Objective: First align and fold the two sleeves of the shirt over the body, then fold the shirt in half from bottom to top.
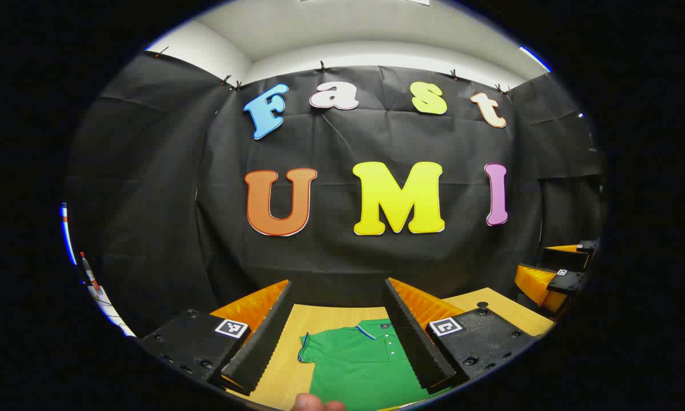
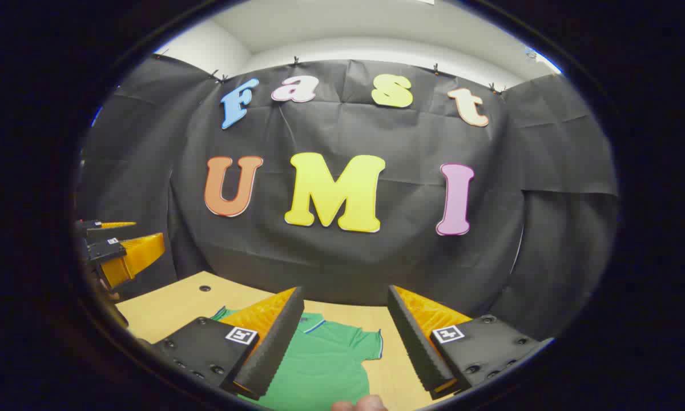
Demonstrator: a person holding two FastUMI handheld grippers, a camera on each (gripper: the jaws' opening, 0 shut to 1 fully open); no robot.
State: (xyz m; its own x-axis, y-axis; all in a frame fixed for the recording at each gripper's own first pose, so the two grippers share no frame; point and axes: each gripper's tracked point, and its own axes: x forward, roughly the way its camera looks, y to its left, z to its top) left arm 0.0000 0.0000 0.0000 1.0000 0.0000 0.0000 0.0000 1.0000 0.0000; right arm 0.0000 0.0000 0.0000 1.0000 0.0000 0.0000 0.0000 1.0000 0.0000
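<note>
A green polo shirt (image 1: 354,365) lies flat on the wooden table (image 1: 331,317), collar toward the far wall. My left gripper (image 1: 338,282) hovers above it, open, with the collar and one short sleeve (image 1: 305,345) showing between its fingers. In the right gripper view the shirt (image 2: 319,359) spreads out below my right gripper (image 2: 345,289), which is open too and holds nothing. The other short sleeve (image 2: 371,345) lies between its fingers. Each gripper shows far off in the other's view: the right gripper (image 1: 553,274) at the right edge, the left gripper (image 2: 120,248) at the left edge.
The black cloth wall (image 1: 377,268) closes off the back of the table. A small round hole (image 2: 205,288) sits in the tabletop near the far corner. A person's fingertips (image 1: 317,404) show at the bottom edge of the left gripper view.
</note>
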